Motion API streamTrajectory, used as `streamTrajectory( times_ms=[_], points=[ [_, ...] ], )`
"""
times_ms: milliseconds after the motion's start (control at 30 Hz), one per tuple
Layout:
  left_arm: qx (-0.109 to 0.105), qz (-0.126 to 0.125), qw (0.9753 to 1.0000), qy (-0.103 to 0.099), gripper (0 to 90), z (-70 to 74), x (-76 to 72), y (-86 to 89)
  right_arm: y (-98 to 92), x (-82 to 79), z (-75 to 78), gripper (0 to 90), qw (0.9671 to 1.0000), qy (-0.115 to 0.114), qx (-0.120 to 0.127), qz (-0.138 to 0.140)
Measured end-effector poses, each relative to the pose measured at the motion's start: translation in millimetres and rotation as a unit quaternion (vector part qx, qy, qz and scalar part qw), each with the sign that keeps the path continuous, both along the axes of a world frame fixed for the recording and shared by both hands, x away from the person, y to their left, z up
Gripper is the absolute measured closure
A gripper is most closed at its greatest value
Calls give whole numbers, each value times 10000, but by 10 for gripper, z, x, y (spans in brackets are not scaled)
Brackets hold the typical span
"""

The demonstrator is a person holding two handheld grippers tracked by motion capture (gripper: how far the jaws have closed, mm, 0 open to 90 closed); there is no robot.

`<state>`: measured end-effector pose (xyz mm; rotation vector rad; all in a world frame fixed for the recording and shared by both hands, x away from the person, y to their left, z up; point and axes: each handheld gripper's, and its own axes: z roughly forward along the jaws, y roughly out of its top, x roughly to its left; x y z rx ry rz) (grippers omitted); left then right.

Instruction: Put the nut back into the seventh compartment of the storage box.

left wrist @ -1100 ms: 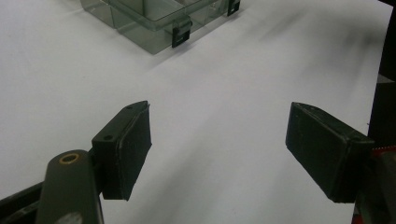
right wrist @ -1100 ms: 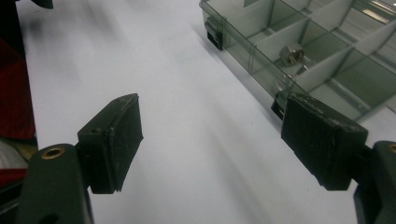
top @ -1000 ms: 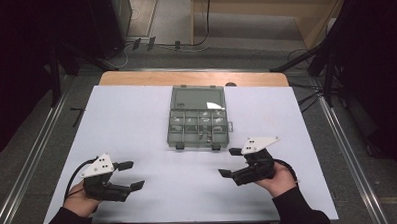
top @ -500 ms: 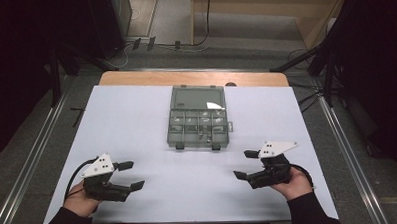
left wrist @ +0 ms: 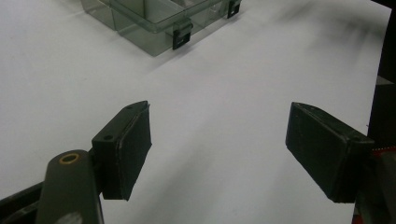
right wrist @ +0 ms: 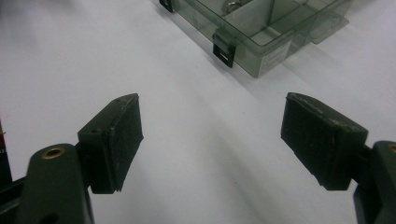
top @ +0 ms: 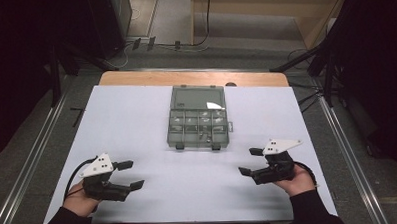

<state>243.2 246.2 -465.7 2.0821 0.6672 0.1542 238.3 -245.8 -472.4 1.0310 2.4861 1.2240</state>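
Nearest, at the table's front edge: left black two-jaw gripper (top: 129,175) and right black two-jaw gripper (top: 250,161), each in a hand, jaws spread wide and grasping nothing, low over the white table sheet (top: 137,124). Farther back, centred between them and well apart from both: clear grey plastic compartment box (top: 198,118), lid open, black latches (right wrist: 224,51) facing the grippers.
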Motion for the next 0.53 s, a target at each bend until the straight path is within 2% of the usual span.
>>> streamTrajectory(
  times_ms=[267, 533],
  points=[
    [15, -31, 10000, 20, 227, -6, -3, -16, -2, 19, -8, 219, 10000, 15, 22, -57],
    [15, -29, 10000, 18, 227, -9, -1, -17, 23, 15, -9, 218, 10000, 46, 5, 15]
  ],
)
